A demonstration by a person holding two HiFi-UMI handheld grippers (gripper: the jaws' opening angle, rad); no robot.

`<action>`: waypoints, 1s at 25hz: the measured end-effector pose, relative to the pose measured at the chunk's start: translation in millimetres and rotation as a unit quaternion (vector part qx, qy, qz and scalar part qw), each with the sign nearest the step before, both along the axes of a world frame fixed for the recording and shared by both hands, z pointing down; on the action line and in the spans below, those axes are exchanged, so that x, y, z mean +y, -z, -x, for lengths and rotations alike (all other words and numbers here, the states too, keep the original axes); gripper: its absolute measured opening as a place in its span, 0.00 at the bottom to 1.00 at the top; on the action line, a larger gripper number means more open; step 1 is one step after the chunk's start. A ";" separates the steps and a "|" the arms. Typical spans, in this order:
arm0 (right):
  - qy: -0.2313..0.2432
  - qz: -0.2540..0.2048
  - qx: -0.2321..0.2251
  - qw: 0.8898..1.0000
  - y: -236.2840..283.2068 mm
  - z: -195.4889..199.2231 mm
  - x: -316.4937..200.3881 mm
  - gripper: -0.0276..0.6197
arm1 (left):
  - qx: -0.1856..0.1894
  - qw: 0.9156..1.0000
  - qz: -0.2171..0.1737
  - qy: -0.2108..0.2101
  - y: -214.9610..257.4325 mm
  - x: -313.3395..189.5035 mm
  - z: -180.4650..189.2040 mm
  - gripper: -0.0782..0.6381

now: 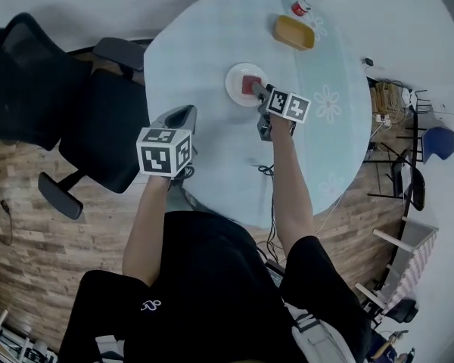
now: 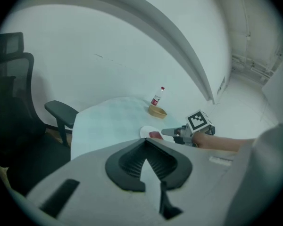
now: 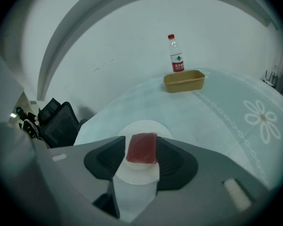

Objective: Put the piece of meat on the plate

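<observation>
A red piece of meat [image 1: 251, 84] [image 3: 142, 148] lies on the small white plate [image 1: 234, 78] [image 3: 142, 126] near the middle of the round table. My right gripper [image 1: 261, 93] [image 3: 141, 145] reaches over the plate's near edge, open, with one jaw on each side of the meat, which rests on the plate. My left gripper [image 1: 183, 116] [image 2: 145, 145] hovers at the table's left edge, well short of the plate, shut with nothing in it. The left gripper view shows the plate [image 2: 145, 132], the meat [image 2: 155, 135] and the right gripper [image 2: 167, 132] from the side.
A tan tub [image 1: 293, 32] [image 3: 184, 81] and a red-capped bottle [image 1: 306, 2] [image 3: 177, 55] stand at the table's far side. The pale tablecloth [image 1: 325, 127] has flower prints. Black office chairs [image 1: 98, 127] stand left of the table.
</observation>
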State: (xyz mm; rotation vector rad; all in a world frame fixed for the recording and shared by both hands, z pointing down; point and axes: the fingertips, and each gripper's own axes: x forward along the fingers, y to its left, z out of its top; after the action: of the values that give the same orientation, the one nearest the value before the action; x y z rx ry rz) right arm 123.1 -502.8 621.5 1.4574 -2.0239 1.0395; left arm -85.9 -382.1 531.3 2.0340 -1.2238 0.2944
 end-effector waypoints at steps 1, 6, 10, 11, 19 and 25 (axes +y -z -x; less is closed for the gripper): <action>-0.002 -0.015 0.001 1.000 8.5 -0.6 5.9 0.33 | 0.001 1.000 -0.004 -0.006 2.7 -1.7 -9.7 0.10; -0.002 -0.139 -0.054 0.989 87.9 12.9 25.4 0.06 | 0.013 0.998 -0.064 -0.017 43.8 -19.2 -53.9 0.10; 0.003 -0.254 -0.051 0.966 175.0 20.6 58.4 0.06 | 0.002 0.991 -0.134 0.006 87.9 -15.9 -76.6 0.10; 0.013 -0.300 -0.018 0.954 201.1 18.8 76.8 0.06 | -0.011 0.987 -0.161 0.014 102.4 -11.7 -80.7 0.10; 0.064 -0.379 0.141 0.912 239.8 -33.3 135.3 0.06 | -0.122 0.942 -0.308 0.056 178.0 21.9 -110.0 0.10; 0.073 -0.411 0.118 0.901 264.4 -37.1 138.8 0.06 | -0.147 0.936 -0.315 0.063 185.7 33.1 -119.5 0.10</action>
State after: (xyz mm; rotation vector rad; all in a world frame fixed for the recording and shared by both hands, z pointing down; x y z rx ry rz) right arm 160.2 -364.0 357.1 1.6469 -2.4498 -0.1200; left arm 33.6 -349.0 345.6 2.4922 -1.8038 0.1555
